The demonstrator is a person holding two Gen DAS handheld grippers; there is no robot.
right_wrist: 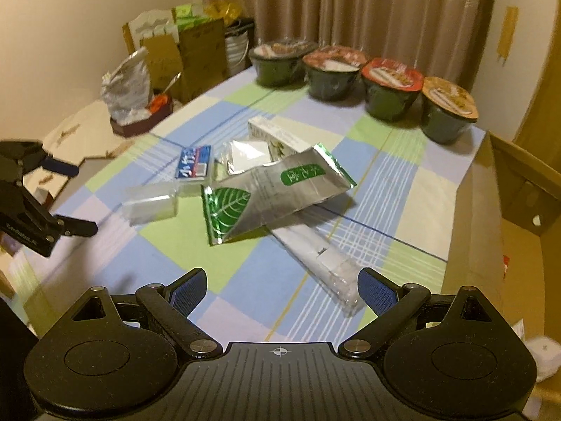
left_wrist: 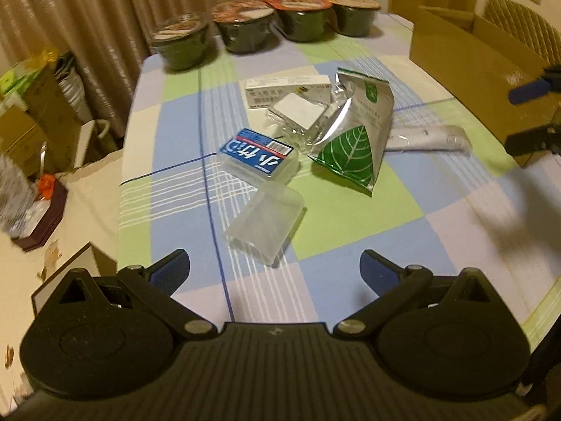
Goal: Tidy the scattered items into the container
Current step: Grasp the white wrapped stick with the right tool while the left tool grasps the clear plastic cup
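Both spread wide and empty: left claw (left_wrist: 275, 268) above clear plastic box (left_wrist: 265, 225), right claw (right_wrist: 280, 289) over long white plastic-wrapped packet (right_wrist: 317, 258) on checked desk (right_wrist: 382, 161).

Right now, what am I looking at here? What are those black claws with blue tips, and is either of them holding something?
No robot here: a person holds a two-finger gripper in each hand, each carrying a camera that looks along its fingers. One picture is from the left gripper, the other from the right gripper. Both stand open and hold nothing. On the checked tablecloth lie a silver leaf-print pouch, a blue-labelled box, a clear plastic case, a white carton and a long wrapped packet. Four noodle bowls line the far edge. The cardboard box is probably the container.
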